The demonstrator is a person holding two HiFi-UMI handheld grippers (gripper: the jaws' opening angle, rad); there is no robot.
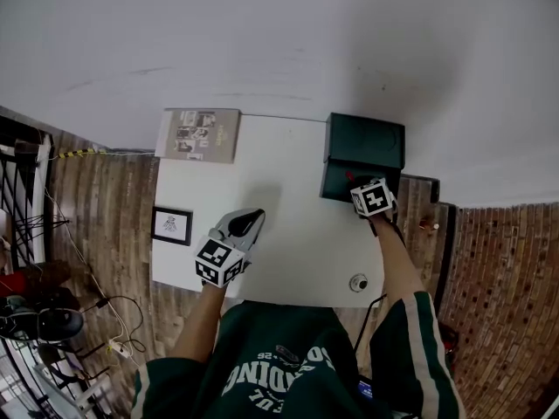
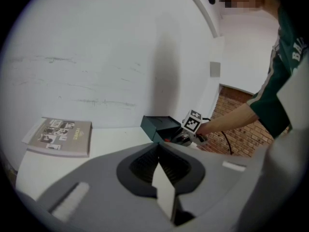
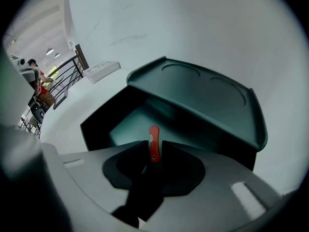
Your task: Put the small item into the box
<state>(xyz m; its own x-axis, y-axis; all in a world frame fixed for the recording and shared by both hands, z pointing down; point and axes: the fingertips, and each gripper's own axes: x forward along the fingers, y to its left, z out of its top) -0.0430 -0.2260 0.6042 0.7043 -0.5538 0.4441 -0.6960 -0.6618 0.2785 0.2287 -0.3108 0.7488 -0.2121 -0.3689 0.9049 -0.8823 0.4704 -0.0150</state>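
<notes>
Head view: a white surface (image 1: 288,173) carries a dark green box (image 1: 341,182), lid raised. The left tool (image 1: 249,221) hangs over the surface, jaws pressed together, empty. The right tool (image 3: 154,151) pinches a small red item (image 3: 153,135) over the box's open interior.

in your head view your right gripper (image 1: 360,186) keeps its jaws tucked under its own marker cube, so you can't read the grip there. in the right gripper view only the top end of the small red item (image 3: 153,140) shows, the rest is buried between the jaws. the box (image 3: 94,127) goes dark under its lid (image 3: 207,95). the book (image 2: 60,137) cover print is too small to read, and the little round thing (image 1: 358,283) near the table (image 1: 288,173) edge is too small to tell.
</notes>
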